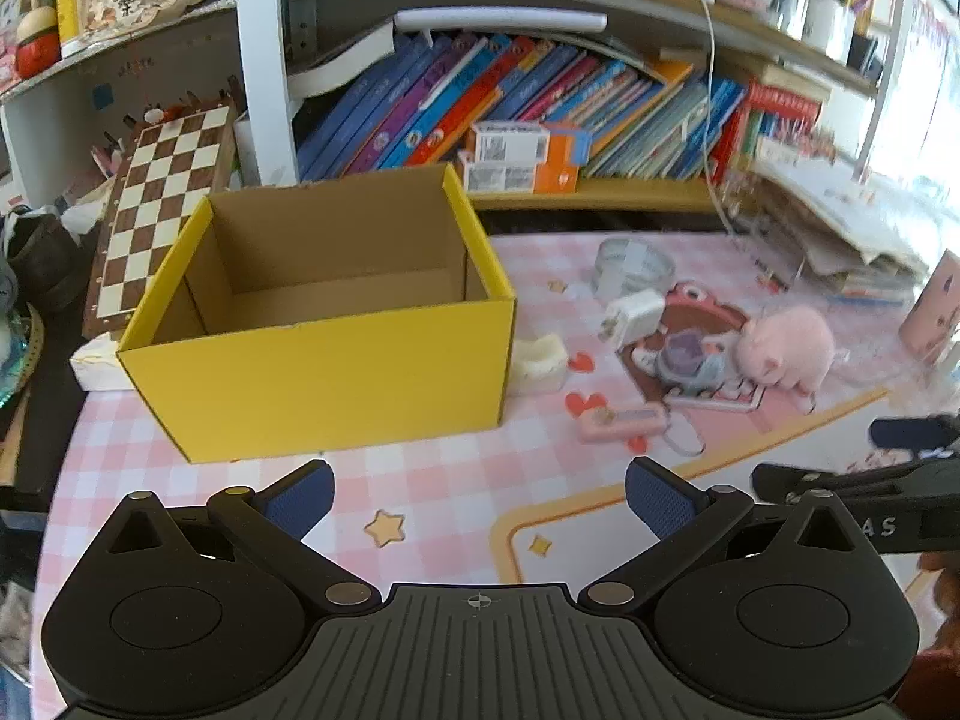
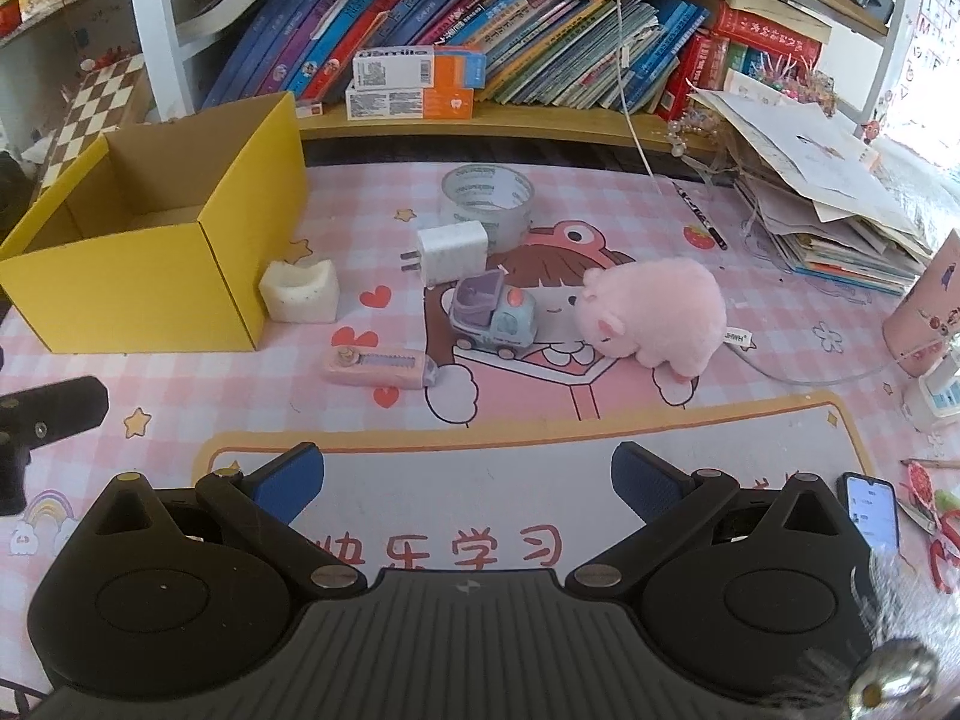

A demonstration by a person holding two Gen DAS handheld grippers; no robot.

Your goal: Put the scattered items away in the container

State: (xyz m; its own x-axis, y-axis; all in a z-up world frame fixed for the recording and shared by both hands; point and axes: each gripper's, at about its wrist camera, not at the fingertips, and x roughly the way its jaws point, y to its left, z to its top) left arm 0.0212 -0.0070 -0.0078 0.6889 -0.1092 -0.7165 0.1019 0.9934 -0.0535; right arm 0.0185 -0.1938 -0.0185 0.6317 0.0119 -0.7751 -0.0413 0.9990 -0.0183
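Note:
An empty yellow cardboard box stands open-topped on the pink checked mat. Right of it lie a white foam block, a pink stapler-like case, a toy truck, a white charger, a clear tape roll and a pink plush pig. My left gripper hovers open in front of the box. My right gripper is open too, nearer than the toys, holding nothing.
A bookshelf full of leaning books runs along the back. A chessboard leans left of the box. A paper pile sits back right, a pink cup at the right edge, a phone near the front right.

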